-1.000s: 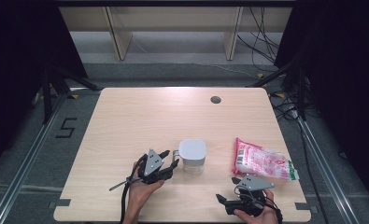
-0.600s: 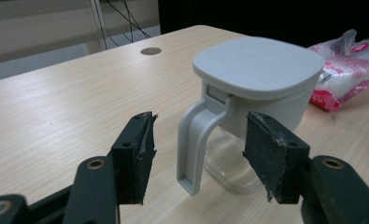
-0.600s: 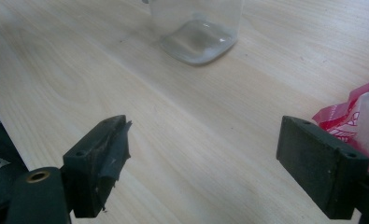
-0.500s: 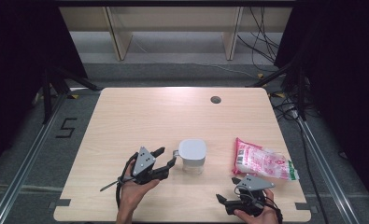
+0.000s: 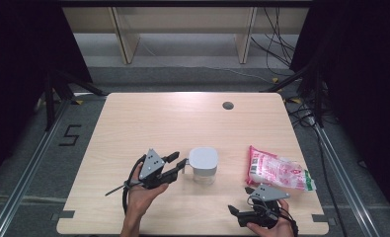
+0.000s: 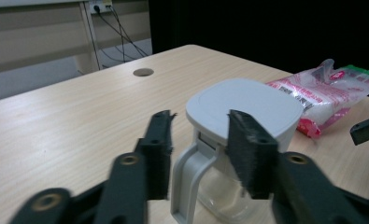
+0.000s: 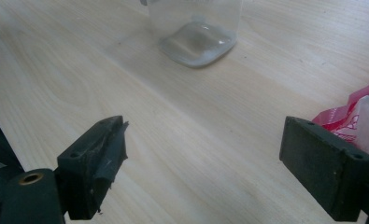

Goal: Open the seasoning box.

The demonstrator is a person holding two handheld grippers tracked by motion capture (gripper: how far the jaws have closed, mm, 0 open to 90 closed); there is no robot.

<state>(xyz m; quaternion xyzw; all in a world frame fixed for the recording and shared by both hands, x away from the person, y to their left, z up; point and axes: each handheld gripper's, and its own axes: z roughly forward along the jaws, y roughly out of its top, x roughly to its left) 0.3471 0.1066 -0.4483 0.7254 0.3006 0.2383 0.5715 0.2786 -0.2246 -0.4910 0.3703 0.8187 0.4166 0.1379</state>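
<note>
Two hand-held grippers are working at a pale wooden table (image 5: pixel 133 123). Near the middle, a clear jar (image 5: pixel 203 165) with a white lid (image 6: pixel 243 107) and a grey handle (image 6: pixel 187 182) is standing upright. On its left, the left gripper (image 5: pixel 177 164) is reaching toward the handle; its jaws have just been closing, and the handle is sitting between them, though I cannot tell whether the pads are pressing it. At the near right edge, the right gripper (image 5: pixel 237 213) is resting with its fingers spread wide around nothing. A pink and white bag (image 5: pixel 279 170) is lying just right of the jar.
</note>
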